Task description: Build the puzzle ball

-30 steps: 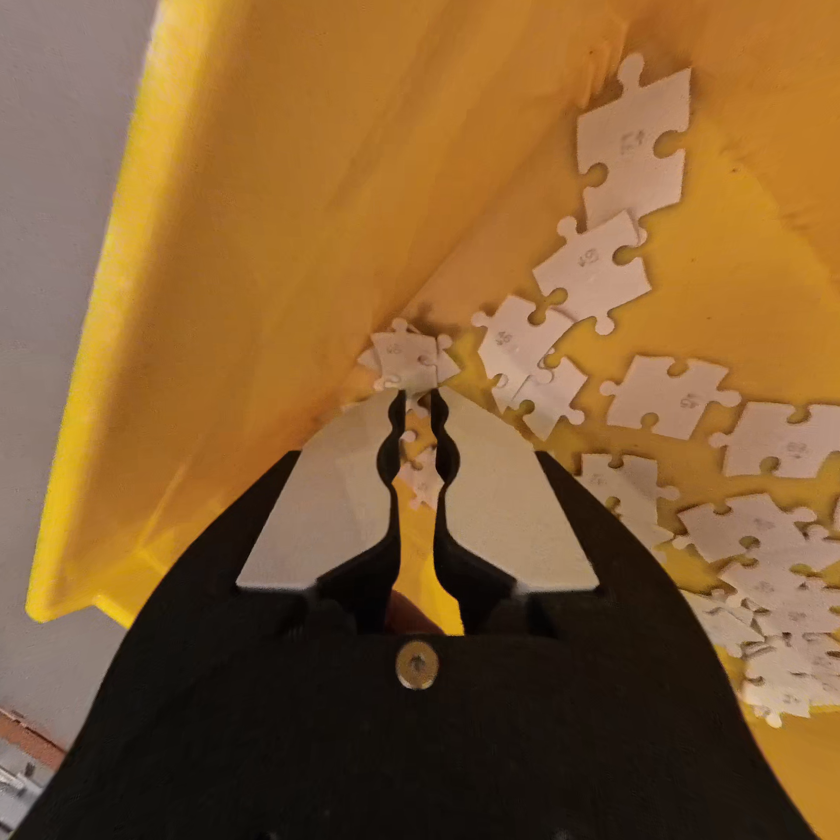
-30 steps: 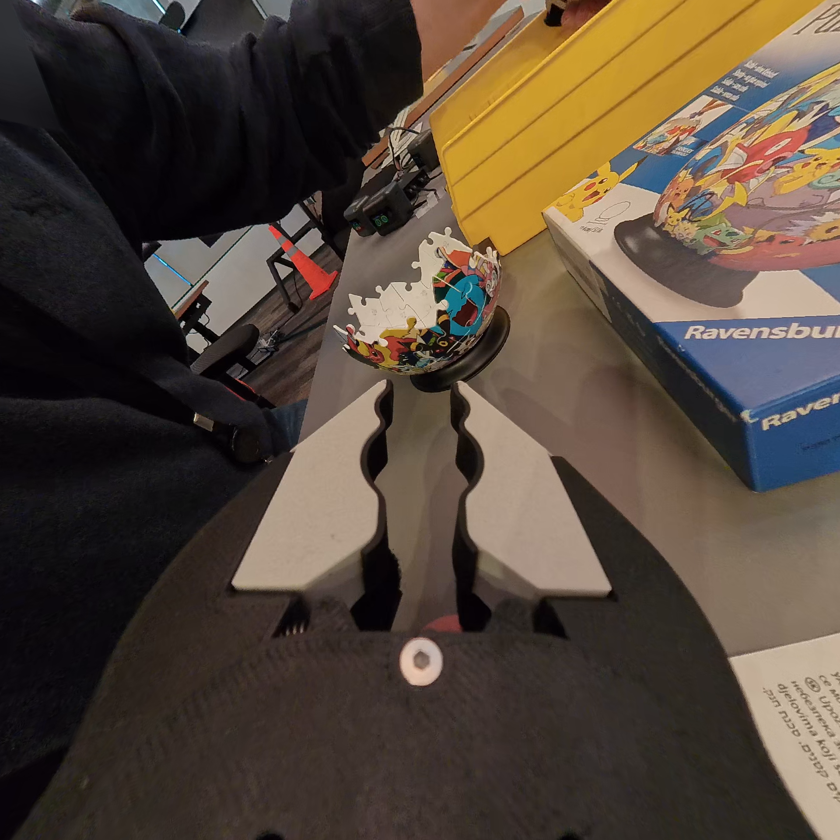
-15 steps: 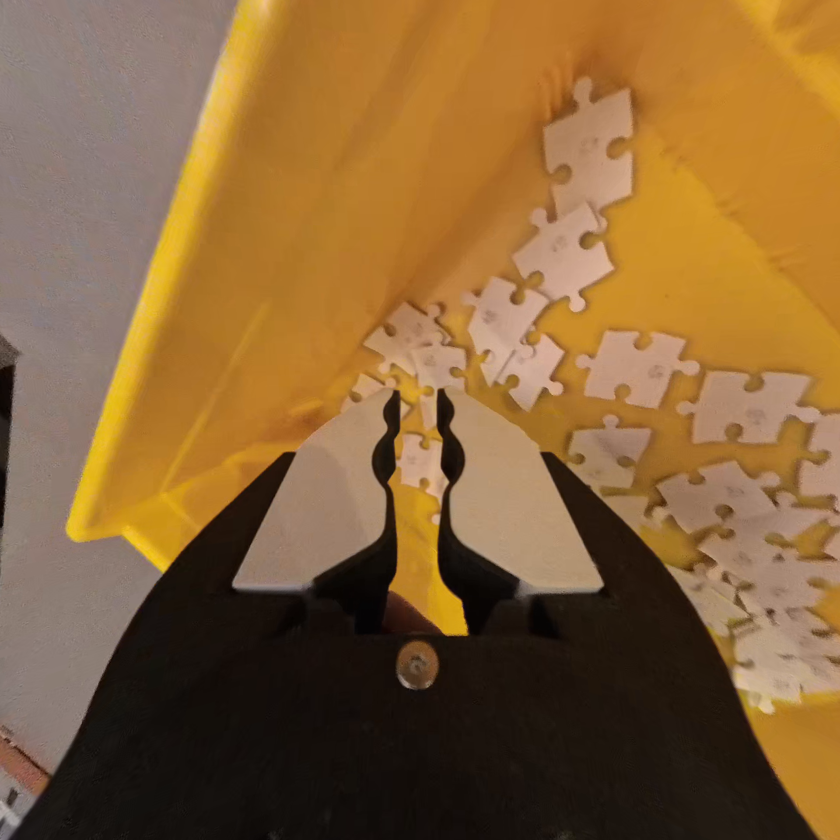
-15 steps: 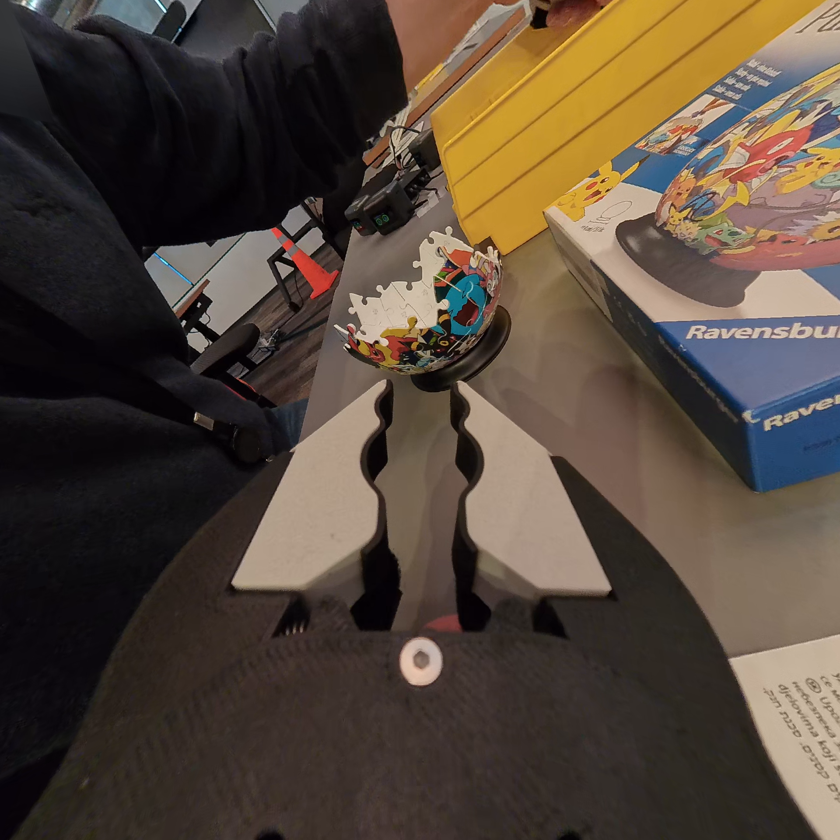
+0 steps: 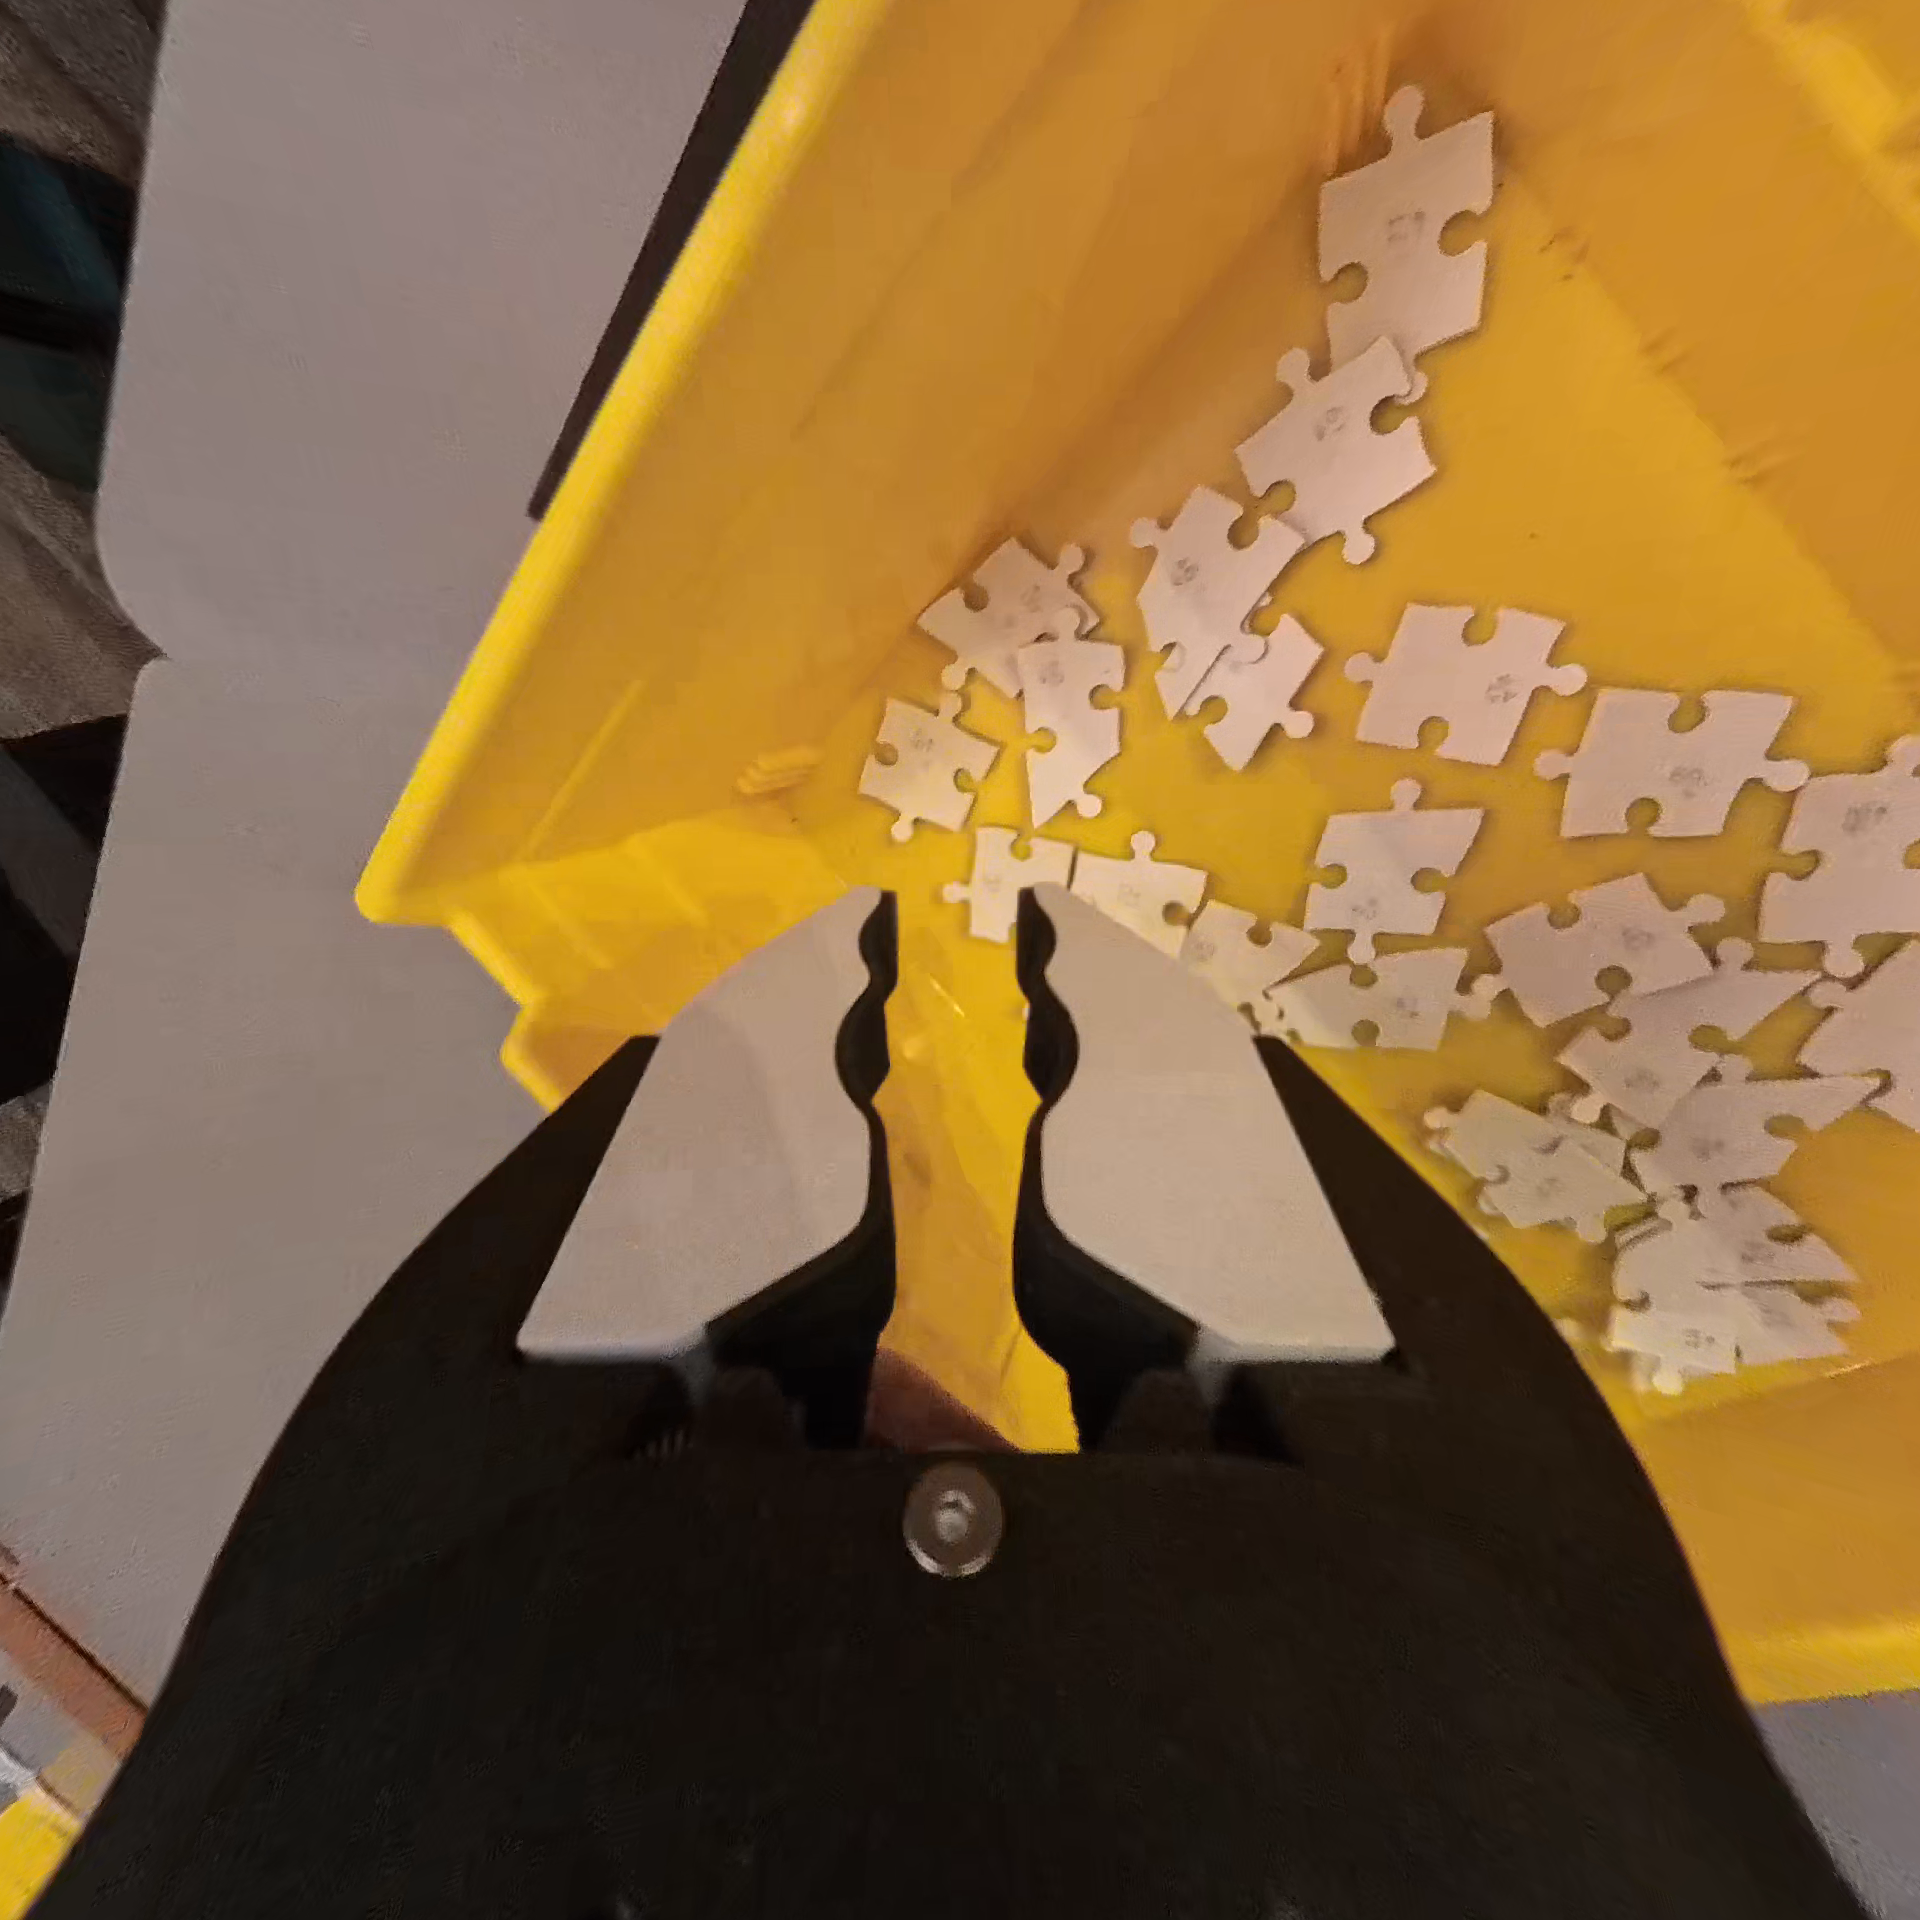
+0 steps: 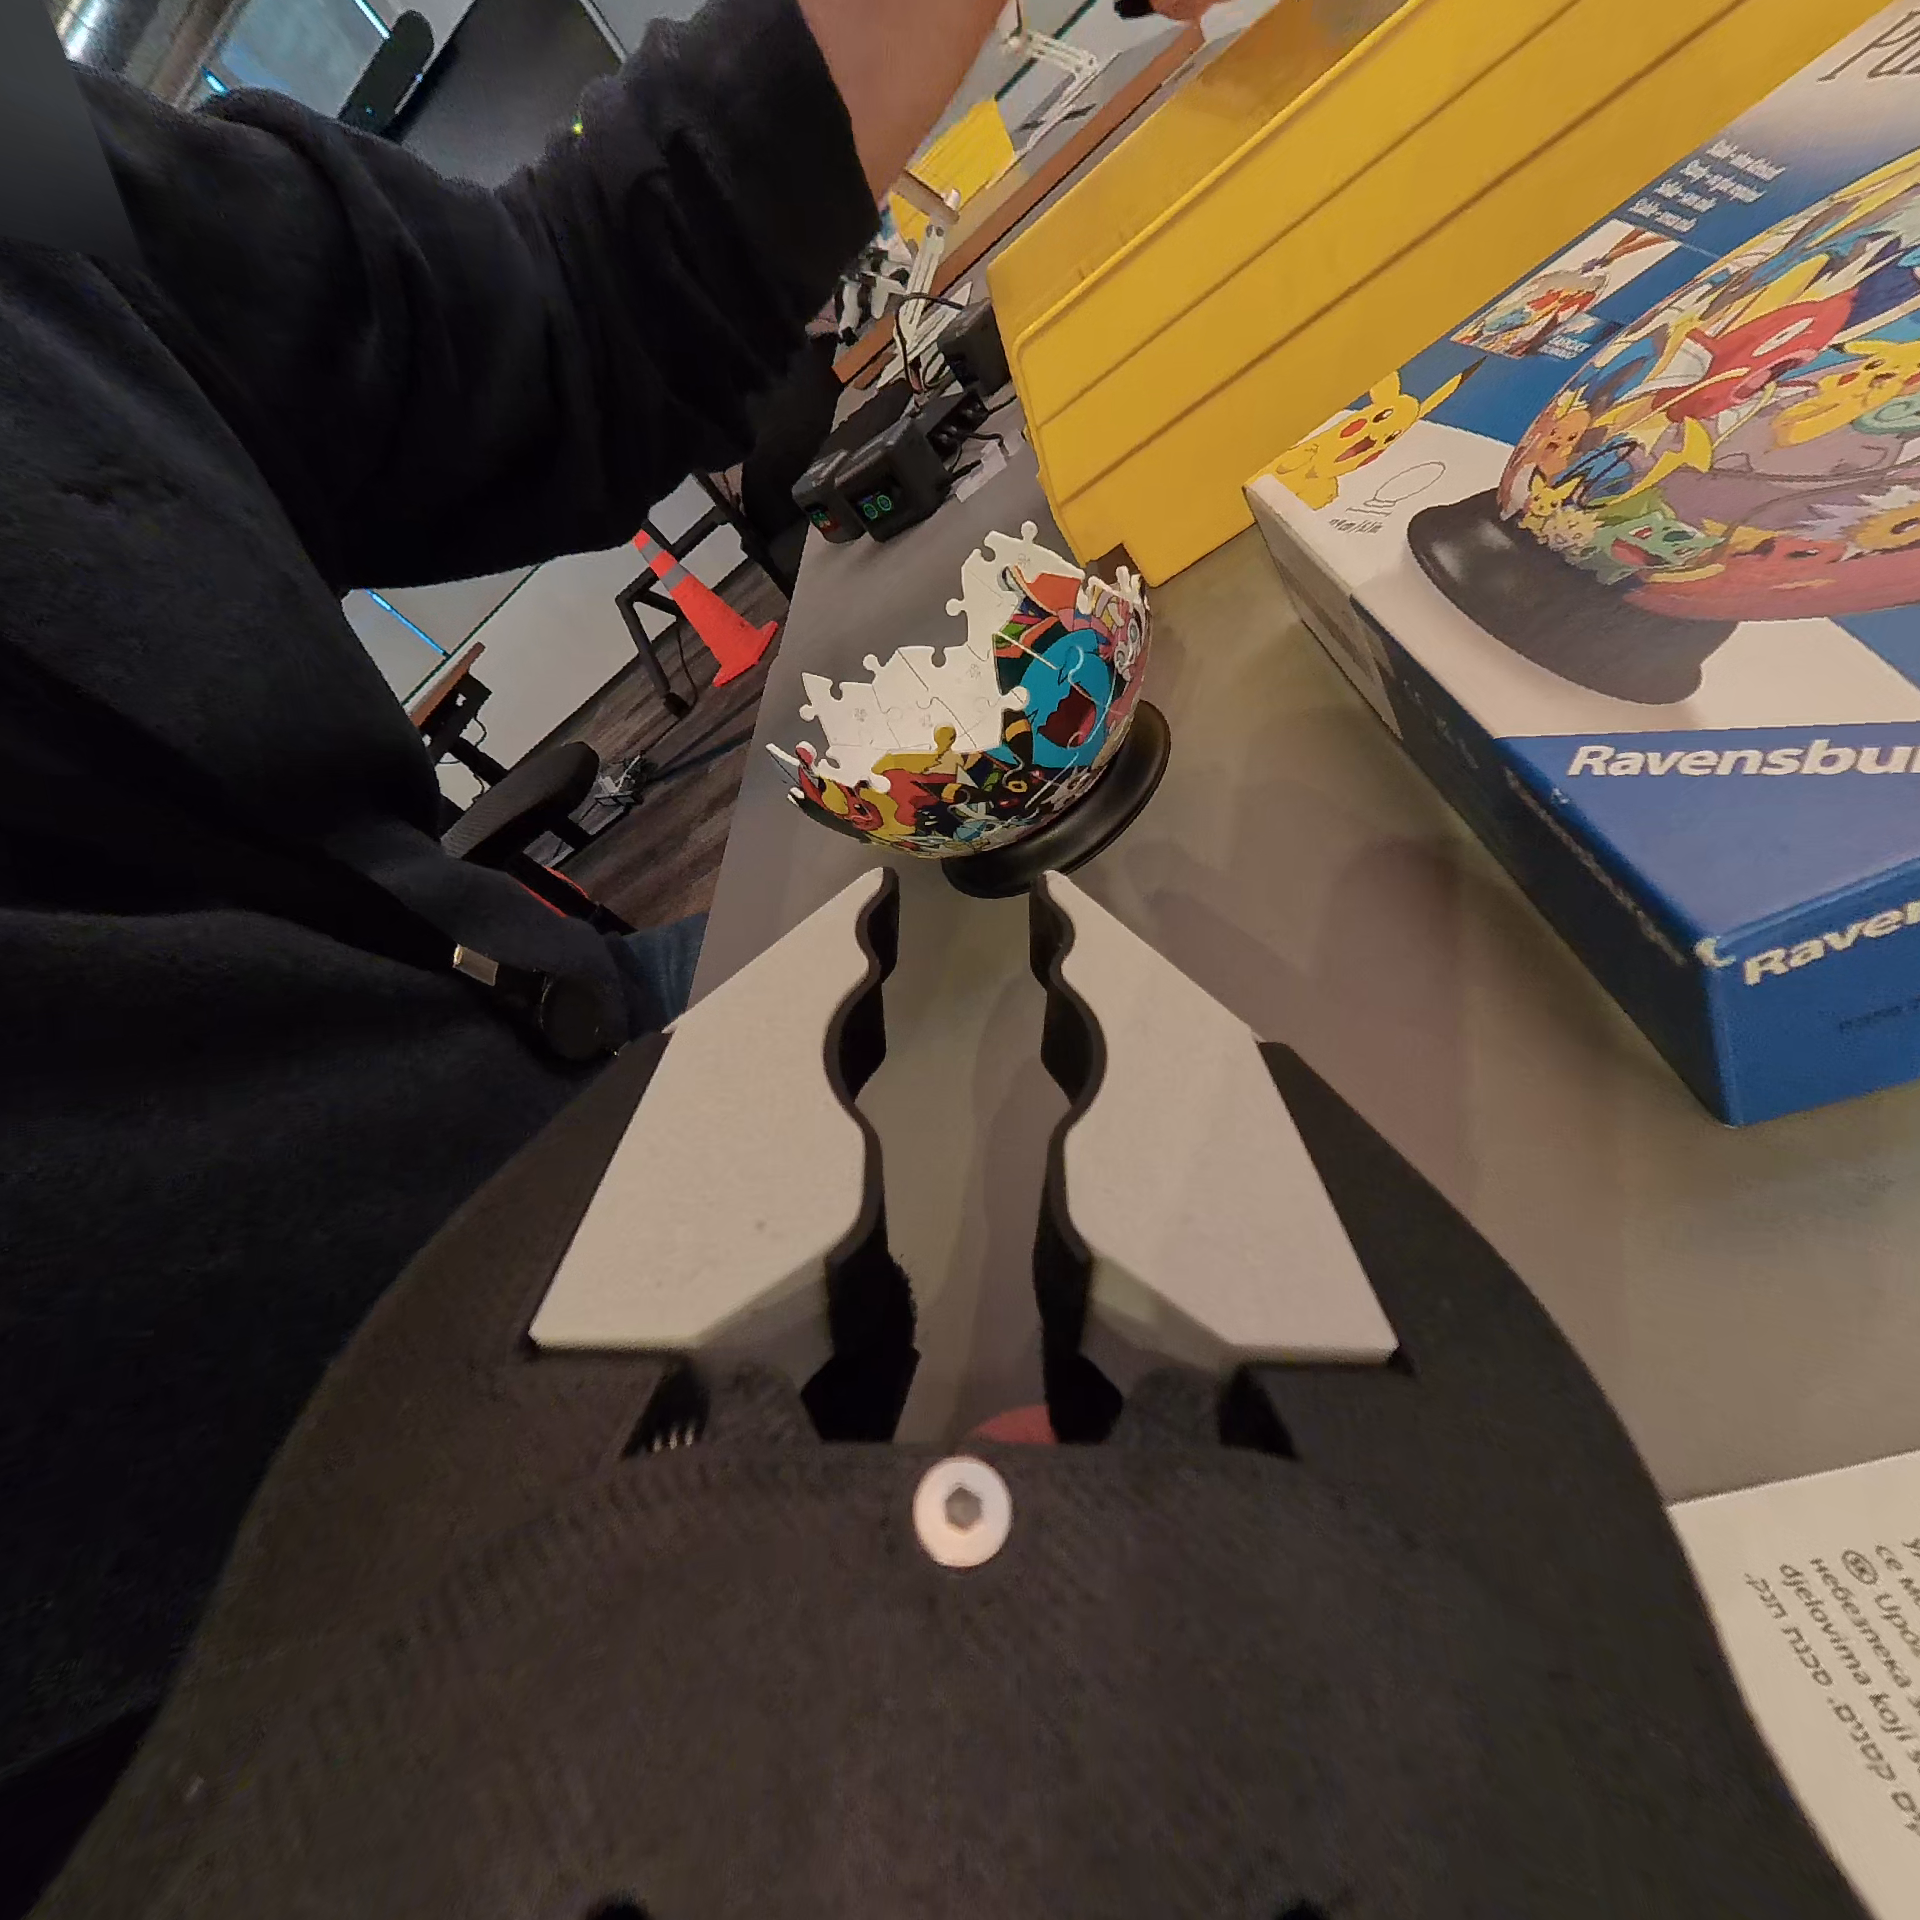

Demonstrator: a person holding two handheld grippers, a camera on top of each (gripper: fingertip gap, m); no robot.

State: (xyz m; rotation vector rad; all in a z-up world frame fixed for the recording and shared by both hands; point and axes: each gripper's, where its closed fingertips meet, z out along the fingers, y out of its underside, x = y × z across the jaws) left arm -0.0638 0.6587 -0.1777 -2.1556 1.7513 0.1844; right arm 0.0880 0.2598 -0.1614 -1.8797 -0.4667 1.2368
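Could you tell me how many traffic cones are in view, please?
1: an orange cone stands left of the table, beyond the puzzle ball; the sleeve may hide others.

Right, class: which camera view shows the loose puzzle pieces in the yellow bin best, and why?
The left wrist view. It looks straight into the yellow bin, where the loose puzzle pieces lie white side up on its floor. The right wrist view shows only the bin's outer wall, so no loose pieces; only the half-built puzzle ball.
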